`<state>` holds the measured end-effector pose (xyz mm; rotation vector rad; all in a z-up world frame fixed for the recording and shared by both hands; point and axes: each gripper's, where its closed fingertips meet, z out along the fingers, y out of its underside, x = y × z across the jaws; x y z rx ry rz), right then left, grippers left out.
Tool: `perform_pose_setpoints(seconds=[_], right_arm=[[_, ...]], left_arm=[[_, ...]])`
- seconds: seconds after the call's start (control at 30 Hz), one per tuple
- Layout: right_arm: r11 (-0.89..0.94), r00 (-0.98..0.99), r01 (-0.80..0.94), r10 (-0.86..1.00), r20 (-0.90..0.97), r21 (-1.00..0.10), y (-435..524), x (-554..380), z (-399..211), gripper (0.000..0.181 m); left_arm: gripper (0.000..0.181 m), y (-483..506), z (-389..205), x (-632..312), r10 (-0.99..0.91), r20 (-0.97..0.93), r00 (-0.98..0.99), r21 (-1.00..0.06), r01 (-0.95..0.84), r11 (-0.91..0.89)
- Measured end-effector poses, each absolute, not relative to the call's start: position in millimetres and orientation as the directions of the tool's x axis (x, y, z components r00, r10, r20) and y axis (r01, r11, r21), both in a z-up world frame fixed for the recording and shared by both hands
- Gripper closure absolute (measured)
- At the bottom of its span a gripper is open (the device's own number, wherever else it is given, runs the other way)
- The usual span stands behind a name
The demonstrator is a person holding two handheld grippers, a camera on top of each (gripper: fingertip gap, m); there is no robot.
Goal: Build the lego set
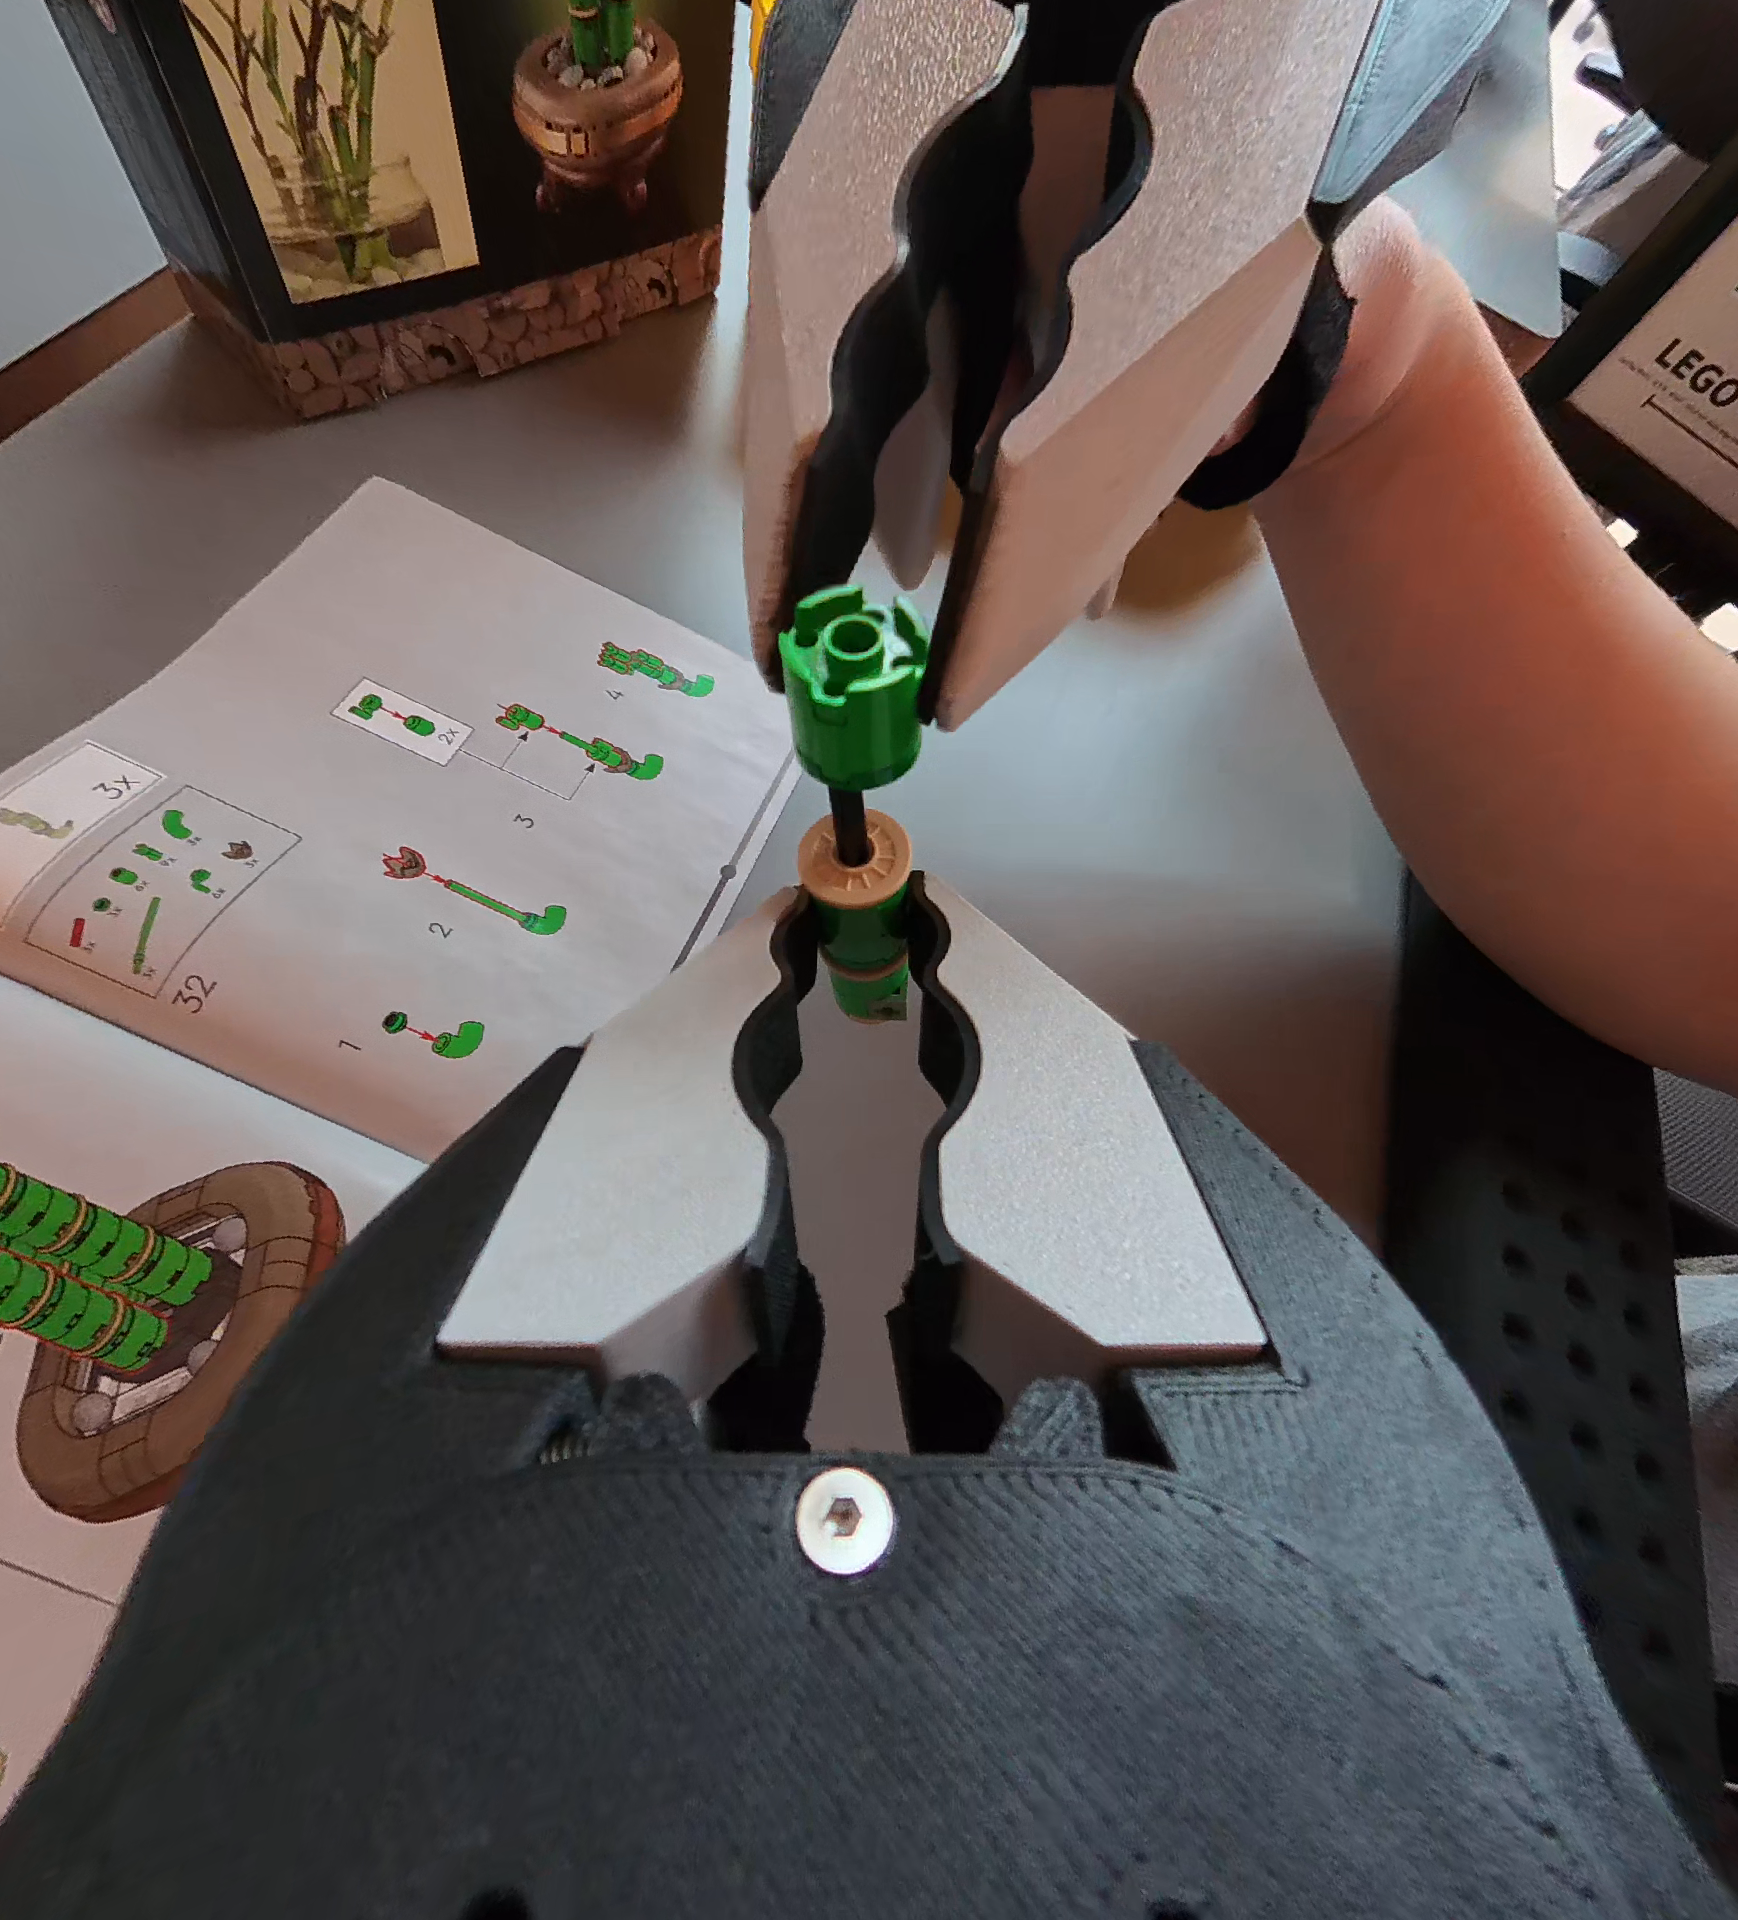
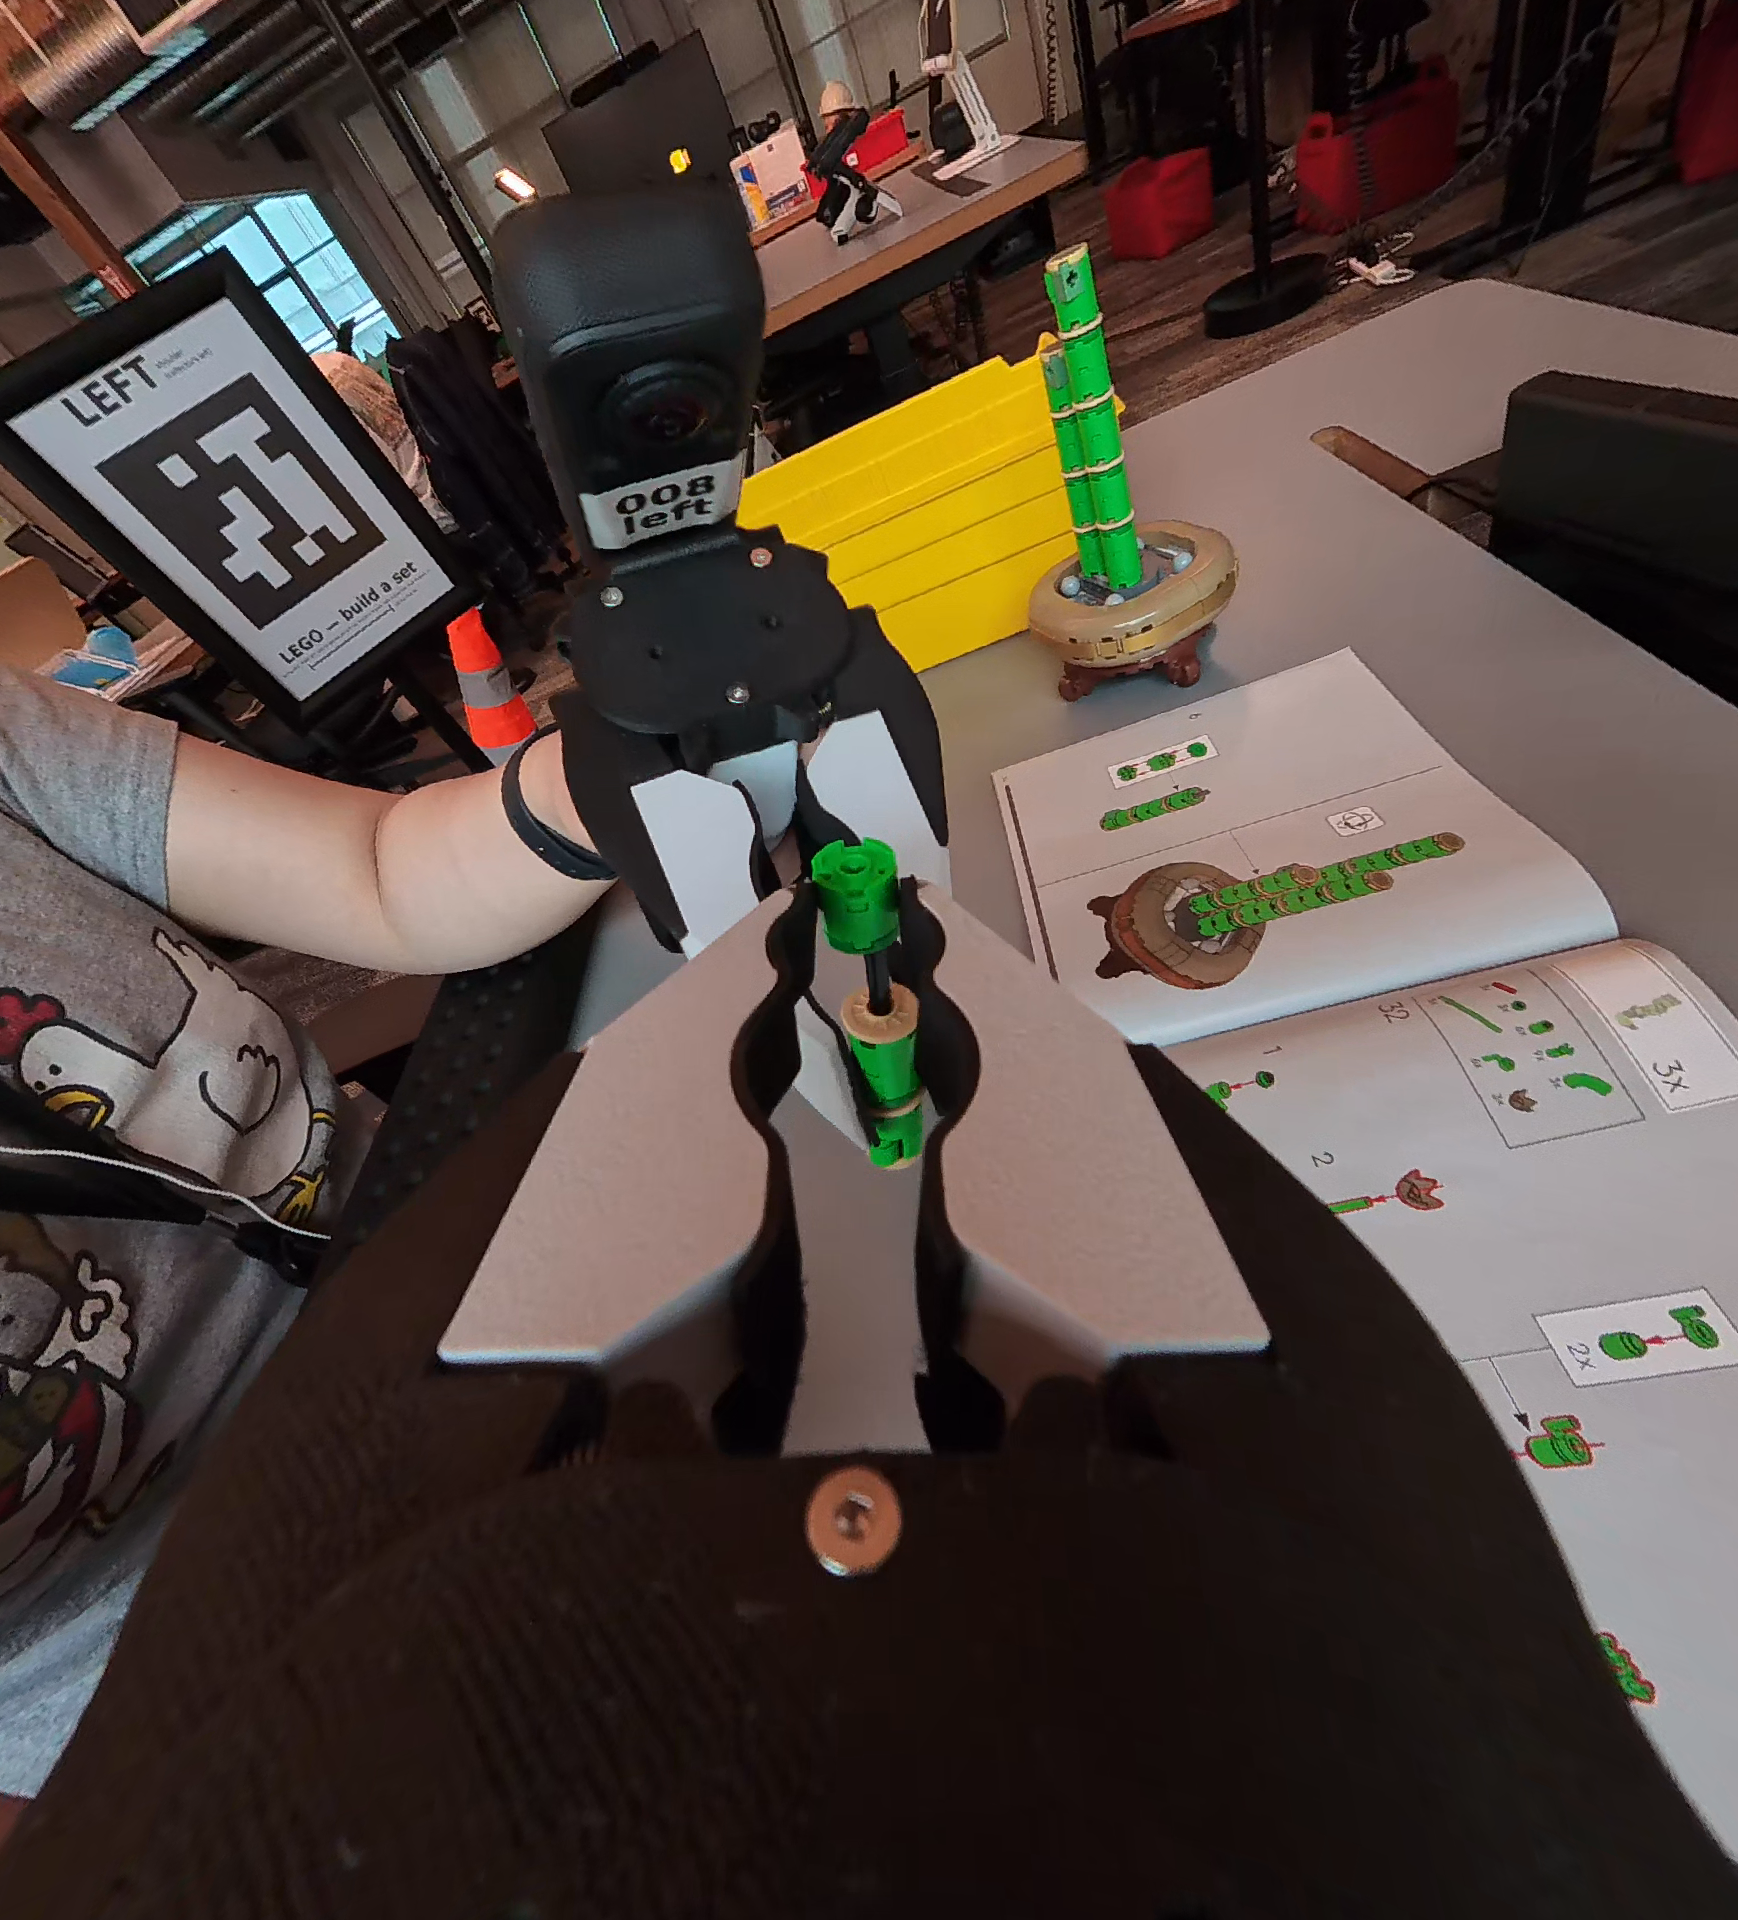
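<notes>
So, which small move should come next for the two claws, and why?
Probably slide the round green brick down the thin black axle until it meets the tan ring. The right claw pinches that brick, the left claw grips the green stalk below, and a bare stretch of axle shows between them.

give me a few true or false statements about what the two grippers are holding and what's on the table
1. The right gripper pinches a green round brick. True.
2. The left gripper is open and empty. False: it is shut on a green and tan stem.
3. The brick sits flush on the stem. False: bare black rod shows between them.
4. An open instruction booklet lies on the table. True.
5. The bamboo model lies on its side. False: it stands upright.
</notes>
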<state>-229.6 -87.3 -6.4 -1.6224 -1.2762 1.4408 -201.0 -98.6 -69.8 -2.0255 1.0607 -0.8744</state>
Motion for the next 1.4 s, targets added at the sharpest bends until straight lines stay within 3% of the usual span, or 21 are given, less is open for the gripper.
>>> perform_pose_setpoints(seconds=[0.53, 0.97, 1.2, 1.4], right_arm=[[-0.288, -0.057, 0.265, 0.948, -0.313, -0.920, -92, -235, -2, 0.166], [-0.119, -0.181, 0.164, 0.972, -0.148, -0.979, -117, -233, 30, 0.166], [-0.062, -0.149, 0.216, 0.984, -0.095, -0.974, -118, -236, 25, 0.166], [-0.021, -0.107, 0.201, 0.993, -0.043, -0.979, -115, -242, 29, 0.138]], left_arm=[[0.166, -100, -66, -206, -0.881, 0.174, 0.441, -0.803, -0.454, -0.386], [0.166, -110, -31, -205, -0.931, -0.077, 0.357, -0.867, -0.484, -0.114], [0.166, -113, -36, -210, -0.936, -0.046, 0.350, -0.838, -0.524, -0.154], [0.166, -117, -41, -216, -0.944, -0.035, 0.329, -0.814, -0.557, -0.164]])
